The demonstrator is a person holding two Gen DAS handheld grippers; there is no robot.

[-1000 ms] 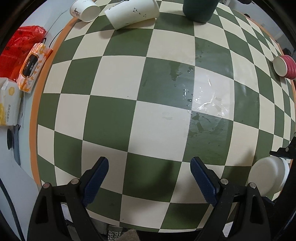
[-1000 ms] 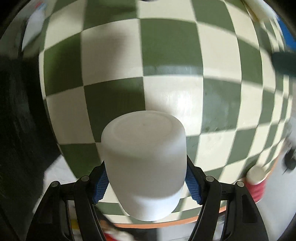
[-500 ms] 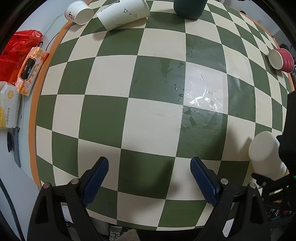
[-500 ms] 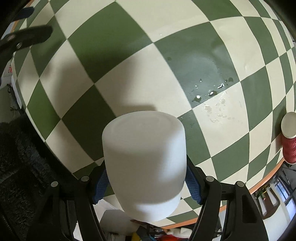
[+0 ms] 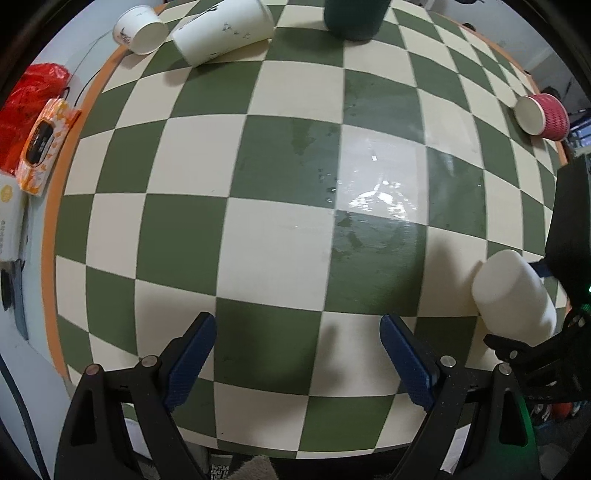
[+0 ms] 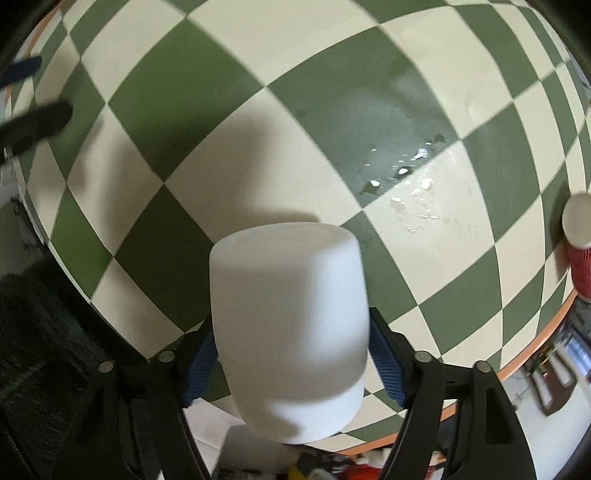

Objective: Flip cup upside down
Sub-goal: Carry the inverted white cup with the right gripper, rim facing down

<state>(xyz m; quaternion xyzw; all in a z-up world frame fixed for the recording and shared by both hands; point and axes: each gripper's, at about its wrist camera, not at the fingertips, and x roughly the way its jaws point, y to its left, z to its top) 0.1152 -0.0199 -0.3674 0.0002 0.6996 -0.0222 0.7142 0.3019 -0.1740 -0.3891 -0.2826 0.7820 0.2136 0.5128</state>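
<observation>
My right gripper (image 6: pixel 291 354) is shut on a plain white cup (image 6: pixel 288 325), its closed base pointing forward and away from the camera, held above the checkered table (image 6: pixel 258 129). The cup also shows in the left wrist view (image 5: pixel 513 291) at the right edge, tilted, base toward the table's middle. My left gripper (image 5: pixel 295 354) is open and empty, low over the table's near edge.
A puddle of water (image 5: pixel 373 199) glistens mid-table. At the far side lie a large white paper cup (image 5: pixel 221 31), a small white cup (image 5: pixel 138 29) and a dark green cup (image 5: pixel 352 18). A red cup (image 5: pixel 543 114) lies at the right edge. Tissue packs (image 5: pixel 44 144) sit off the left.
My right gripper has swung the white cup further over the table toward the puddle, tilting it. The left gripper has stayed open and shifted slightly.
</observation>
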